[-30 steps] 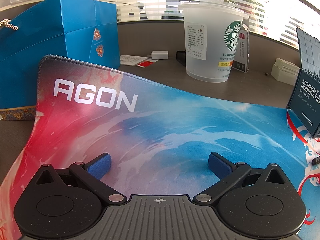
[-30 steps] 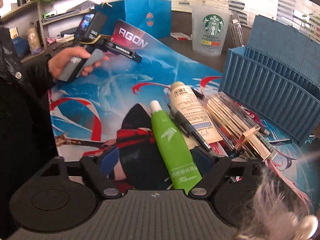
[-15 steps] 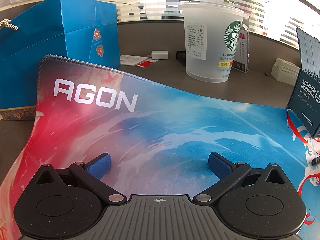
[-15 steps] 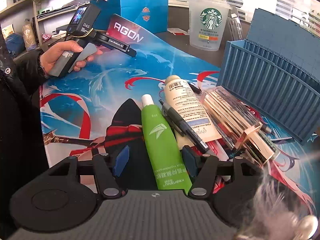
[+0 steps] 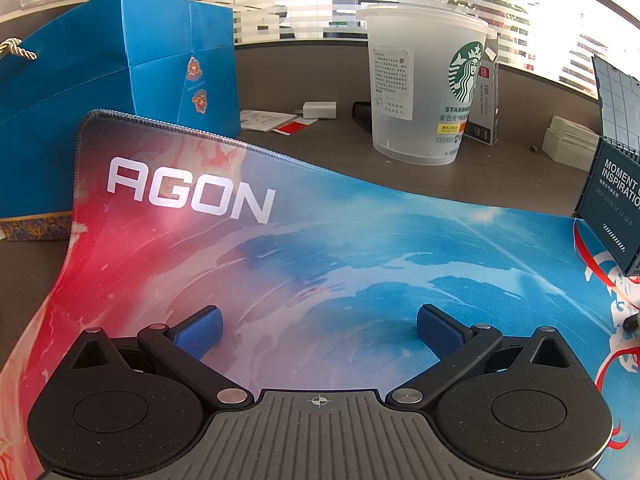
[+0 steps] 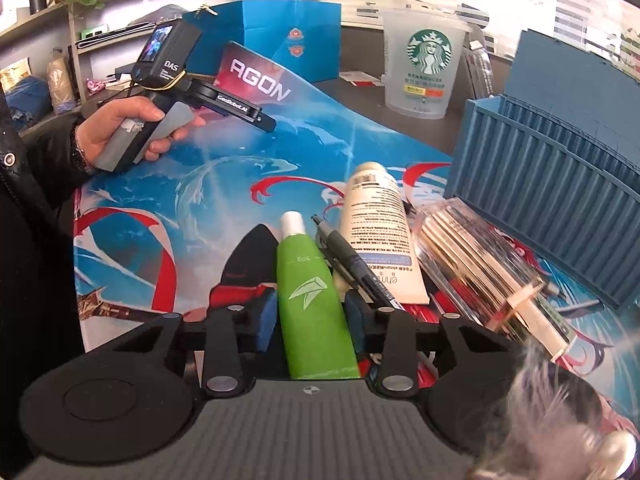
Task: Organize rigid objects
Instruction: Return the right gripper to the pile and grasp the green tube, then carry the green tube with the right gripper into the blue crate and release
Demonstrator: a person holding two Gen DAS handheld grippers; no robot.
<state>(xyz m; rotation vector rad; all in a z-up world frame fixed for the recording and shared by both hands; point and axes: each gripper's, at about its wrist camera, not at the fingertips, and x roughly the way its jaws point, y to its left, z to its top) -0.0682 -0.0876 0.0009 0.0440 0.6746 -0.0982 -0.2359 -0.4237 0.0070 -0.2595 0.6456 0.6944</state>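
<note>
A green tube (image 6: 312,280) lies on the printed desk mat (image 6: 200,184), white cap pointing away. My right gripper (image 6: 312,312) straddles its lower half; the jaws are closing and the blue pads touch both sides of the tube. Beside it to the right lie a black pen (image 6: 356,268), a cream tube (image 6: 378,236) and a clear box of gold sticks (image 6: 480,264). A blue ribbed crate (image 6: 560,208) stands at the right. My left gripper (image 5: 320,328) hovers open over bare mat (image 5: 320,240), with nothing between its fingers.
A Starbucks cup (image 5: 424,92) and a blue gift bag (image 5: 100,92) stand behind the mat on the grey desk. The crate's end wall (image 5: 612,208) is at the left view's right edge. A hand (image 6: 120,132) holds the left gripper at the far left.
The right gripper's jaws narrowed from wide open until the pads met the green tube's sides, and it moved forward along the tube. The left gripper stayed still.
</note>
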